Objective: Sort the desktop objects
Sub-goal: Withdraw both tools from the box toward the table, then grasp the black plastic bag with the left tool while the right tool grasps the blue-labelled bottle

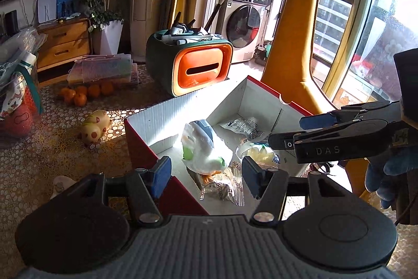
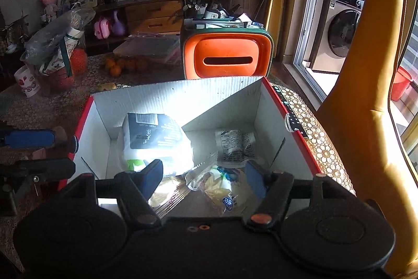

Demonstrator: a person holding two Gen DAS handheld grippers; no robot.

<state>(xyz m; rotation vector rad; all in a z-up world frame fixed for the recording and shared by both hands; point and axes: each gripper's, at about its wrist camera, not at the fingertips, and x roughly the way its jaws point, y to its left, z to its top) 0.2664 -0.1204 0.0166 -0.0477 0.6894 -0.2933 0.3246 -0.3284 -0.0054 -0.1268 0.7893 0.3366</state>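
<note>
Hovering with jaws parted and empty, the left gripper (image 1: 206, 175) and right gripper (image 2: 205, 181) both hang over the red box (image 2: 277, 106), where 4 snack packets (image 2: 156, 145) lie collected, sorted away from the orange organizer (image 2: 227, 56) beyond.

Red outside and white corrugated inside on the cardboard box (image 2: 180, 96) at frame centre. Orange front, dark green shell on the organizer (image 2: 227, 54) behind it. Cream with red spots on the piggy toy (image 1: 95, 126), left of centre. Orange on the tangerines (image 1: 83, 93), upper left. Beige circle-lace pattern on the counter cloth (image 1: 39, 161). Blue pads, black arms on the left claw (image 1: 206, 174) and right claw (image 2: 205, 178).
</note>
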